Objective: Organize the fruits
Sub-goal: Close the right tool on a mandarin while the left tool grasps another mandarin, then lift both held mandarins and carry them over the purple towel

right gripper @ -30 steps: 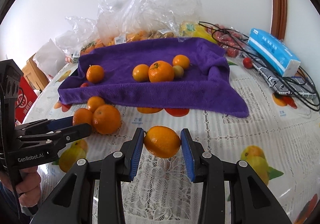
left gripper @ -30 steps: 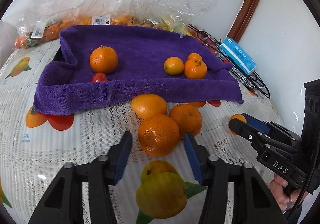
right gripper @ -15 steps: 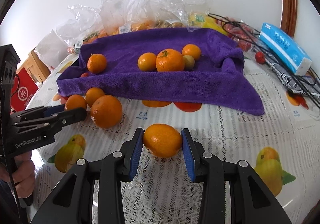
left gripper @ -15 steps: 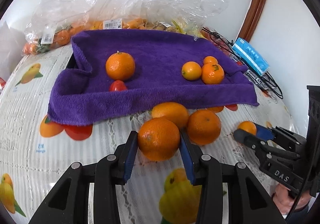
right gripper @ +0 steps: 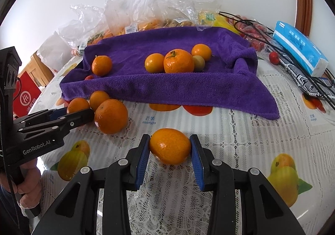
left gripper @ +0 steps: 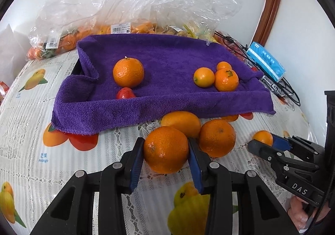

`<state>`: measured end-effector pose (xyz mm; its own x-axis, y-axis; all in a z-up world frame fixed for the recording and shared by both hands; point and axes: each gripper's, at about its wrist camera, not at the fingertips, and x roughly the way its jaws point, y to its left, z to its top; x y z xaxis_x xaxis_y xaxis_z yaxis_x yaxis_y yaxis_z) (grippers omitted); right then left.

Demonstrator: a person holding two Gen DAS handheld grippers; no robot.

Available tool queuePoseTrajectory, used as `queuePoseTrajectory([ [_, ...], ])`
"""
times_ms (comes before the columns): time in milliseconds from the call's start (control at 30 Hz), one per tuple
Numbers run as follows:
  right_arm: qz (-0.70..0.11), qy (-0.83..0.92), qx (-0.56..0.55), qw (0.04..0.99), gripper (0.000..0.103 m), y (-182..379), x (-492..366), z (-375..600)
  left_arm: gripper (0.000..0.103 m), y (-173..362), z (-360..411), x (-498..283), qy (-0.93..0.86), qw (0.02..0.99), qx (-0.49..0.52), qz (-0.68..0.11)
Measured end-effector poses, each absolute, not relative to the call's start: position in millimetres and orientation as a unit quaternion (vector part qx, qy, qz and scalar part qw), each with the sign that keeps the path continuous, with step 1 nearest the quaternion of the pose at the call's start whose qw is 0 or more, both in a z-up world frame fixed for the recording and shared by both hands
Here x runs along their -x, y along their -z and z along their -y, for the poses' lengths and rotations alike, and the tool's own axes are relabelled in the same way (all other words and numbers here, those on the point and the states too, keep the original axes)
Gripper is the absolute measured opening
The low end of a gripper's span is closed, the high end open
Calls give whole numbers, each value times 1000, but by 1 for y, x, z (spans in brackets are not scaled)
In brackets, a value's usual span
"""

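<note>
Left wrist: orange (left gripper: pixel 165 149) clamped between jaws; right likewise, tangerine (right gripper: pixel 170 146).

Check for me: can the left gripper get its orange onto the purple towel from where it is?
Probably yes. The left gripper is shut on its orange, and the purple towel has bare cloth ahead; only the two loose oranges beside it might get nudged.
</note>
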<state>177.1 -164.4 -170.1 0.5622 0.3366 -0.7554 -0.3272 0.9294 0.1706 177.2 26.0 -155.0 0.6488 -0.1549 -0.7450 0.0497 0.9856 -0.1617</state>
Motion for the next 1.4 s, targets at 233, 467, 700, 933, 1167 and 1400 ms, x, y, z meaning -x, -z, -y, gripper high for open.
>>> queuePoseTrajectory([
  [233, -423, -169, -8, 891, 38, 167, -173, 167, 38, 140, -33, -164, 54, 913, 66, -399],
  [467, -404, -169, -12, 899, 38, 145, -167, 167, 38, 124, -41, -156, 46, 916, 81, -389],
  [700, -377, -173, -13, 910, 38, 118, -158, 167, 38, 114, -49, -148, 38, 918, 101, -383],
  [933, -360, -165, -10, 918, 38, 97, -162, 165, 38, 97, -53, -148, 30, 924, 106, -365],
  [1167, -347, -163, -16, 923, 38, 85, -177, 162, 38, 77, -58, -160, 20, 934, 93, -344],
  [1400, -339, -161, -28, 927, 38, 78, -202, 154, 38, 73, -76, -186, 5, 937, 113, -331],
])
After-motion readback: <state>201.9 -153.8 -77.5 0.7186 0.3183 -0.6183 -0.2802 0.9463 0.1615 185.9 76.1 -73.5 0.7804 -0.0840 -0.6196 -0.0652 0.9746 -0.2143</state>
